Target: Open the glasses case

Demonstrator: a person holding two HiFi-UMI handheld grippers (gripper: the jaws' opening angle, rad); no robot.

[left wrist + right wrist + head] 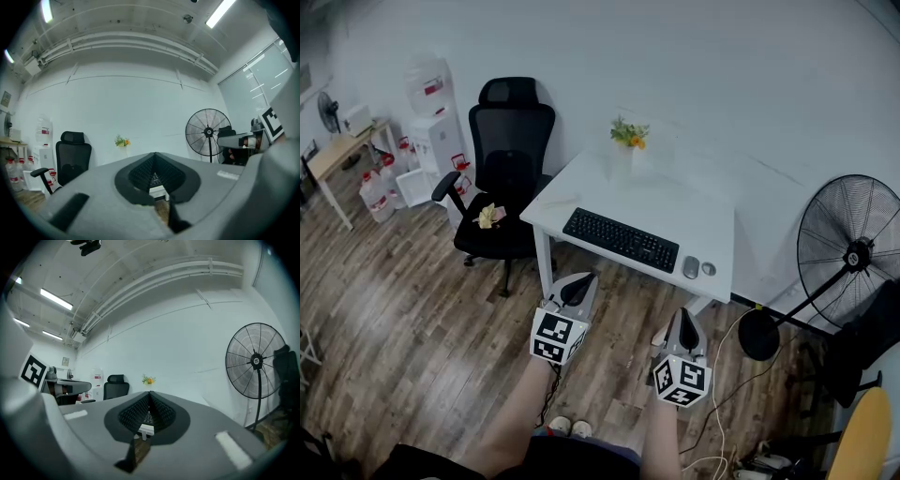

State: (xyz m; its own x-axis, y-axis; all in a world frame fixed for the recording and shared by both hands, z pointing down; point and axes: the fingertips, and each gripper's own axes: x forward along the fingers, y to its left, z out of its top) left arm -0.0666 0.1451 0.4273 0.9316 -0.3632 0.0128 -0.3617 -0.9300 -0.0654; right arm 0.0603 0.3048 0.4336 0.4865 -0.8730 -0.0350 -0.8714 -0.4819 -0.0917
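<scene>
I see no glasses case that I can tell for sure; a pale long object (557,200) lies at the left end of the white desk (712,246), too faint to name. Both grippers hang level over the wooden floor, short of the desk's front edge. My left gripper (580,281) is shut with nothing between its jaws, and its own view shows the pads meeting at the tip (154,156). To its right, my right gripper (686,318) is also shut and empty (149,394). Each gripper points toward the desk and the white wall.
On the desk lie a black keyboard (621,239), a mouse (691,267) and a vase of flowers (628,141). A black office chair (504,178) stands to the desk's left and a standing fan (847,253) to its right. Cables (724,375) trail on the floor.
</scene>
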